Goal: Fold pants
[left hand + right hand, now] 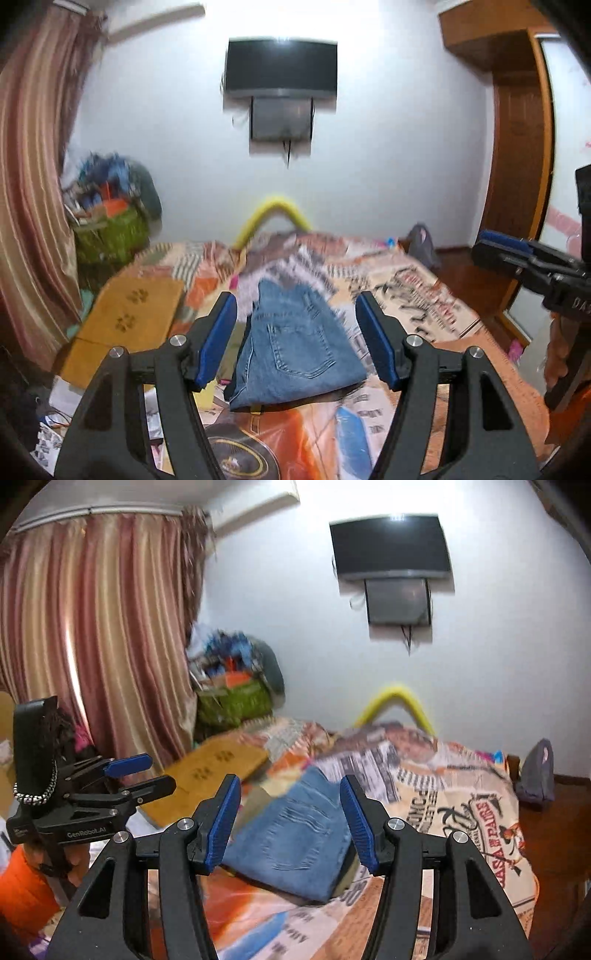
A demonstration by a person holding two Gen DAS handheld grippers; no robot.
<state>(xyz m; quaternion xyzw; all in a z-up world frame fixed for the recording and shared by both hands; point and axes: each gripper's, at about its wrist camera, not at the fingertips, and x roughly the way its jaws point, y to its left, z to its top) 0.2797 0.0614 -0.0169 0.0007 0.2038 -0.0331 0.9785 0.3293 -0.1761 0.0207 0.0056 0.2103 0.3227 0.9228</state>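
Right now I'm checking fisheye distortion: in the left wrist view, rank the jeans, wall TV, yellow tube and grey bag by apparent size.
1. Folded jeans, though they lie nearest the camera, which inflates them.
2. Wall TV.
3. Yellow tube and grey bag: too alike to rank.

Left gripper (pixel 295 339) jaws spread wide, holding nothing, right gripper (pixel 290 823) likewise parted, both raised side by side.

A home bedroom: bed w/ printed bedspread (pixel 461 794), striped pink curtain (pixel 92 627) on a rail, wall-mounted TV (pixel 281 68), wooden wardrobe (pixel 517 147) & a heaped pile of belongings (pixel 232 679) in the corner by the curtain.
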